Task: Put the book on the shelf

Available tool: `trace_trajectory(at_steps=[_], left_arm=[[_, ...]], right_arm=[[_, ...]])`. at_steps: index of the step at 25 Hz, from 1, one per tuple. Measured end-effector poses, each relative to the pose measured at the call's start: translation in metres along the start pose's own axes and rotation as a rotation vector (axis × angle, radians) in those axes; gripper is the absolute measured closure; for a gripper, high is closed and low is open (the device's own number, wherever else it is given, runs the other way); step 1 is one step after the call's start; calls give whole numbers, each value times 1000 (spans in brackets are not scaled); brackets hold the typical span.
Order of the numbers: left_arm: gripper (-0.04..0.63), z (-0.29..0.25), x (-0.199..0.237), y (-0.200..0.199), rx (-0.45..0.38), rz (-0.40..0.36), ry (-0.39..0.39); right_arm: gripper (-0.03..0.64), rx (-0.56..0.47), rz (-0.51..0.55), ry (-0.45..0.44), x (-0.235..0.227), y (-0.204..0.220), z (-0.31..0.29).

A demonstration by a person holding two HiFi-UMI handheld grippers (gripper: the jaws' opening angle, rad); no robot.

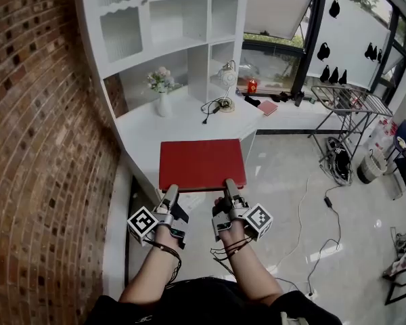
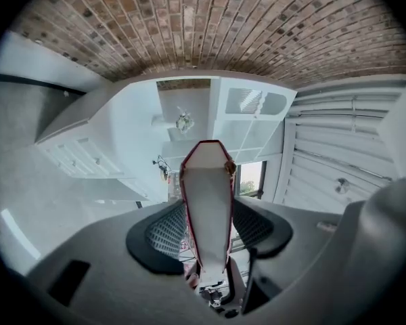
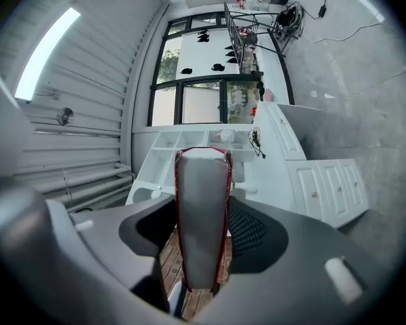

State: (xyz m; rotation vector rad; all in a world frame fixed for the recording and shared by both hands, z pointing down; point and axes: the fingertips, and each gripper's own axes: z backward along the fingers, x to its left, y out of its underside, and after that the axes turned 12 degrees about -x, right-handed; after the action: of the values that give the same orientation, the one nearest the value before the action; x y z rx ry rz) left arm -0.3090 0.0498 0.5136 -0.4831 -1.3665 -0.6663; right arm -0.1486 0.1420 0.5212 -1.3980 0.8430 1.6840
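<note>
A red hardcover book (image 1: 201, 164) is held flat in the air in front of the white counter (image 1: 139, 131), its near edge clamped from both sides. My left gripper (image 1: 169, 193) is shut on the book's near left corner, my right gripper (image 1: 229, 188) on its near right corner. In the left gripper view the book (image 2: 207, 208) shows edge-on, white pages inside a red cover, pressed between the dark pads. The right gripper view shows the same book (image 3: 201, 222) between its pads. The white shelf unit (image 1: 170, 15) with open cubbies rises behind the counter.
A white vase of flowers (image 1: 162, 90) and a small lamp with a coiled cable (image 1: 223, 90) stand on the counter. A brick wall (image 1: 34, 147) runs along the left. A drying rack (image 1: 348, 103) and cables lie on the tiled floor to the right.
</note>
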Motion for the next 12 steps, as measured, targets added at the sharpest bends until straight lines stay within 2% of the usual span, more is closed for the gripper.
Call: trace_trajectory(at_steps=[12], left_arm=[[373,-14,0,22,10,-22,-1]], right_arm=[[373,4,-10,0,-2,-24,-6]])
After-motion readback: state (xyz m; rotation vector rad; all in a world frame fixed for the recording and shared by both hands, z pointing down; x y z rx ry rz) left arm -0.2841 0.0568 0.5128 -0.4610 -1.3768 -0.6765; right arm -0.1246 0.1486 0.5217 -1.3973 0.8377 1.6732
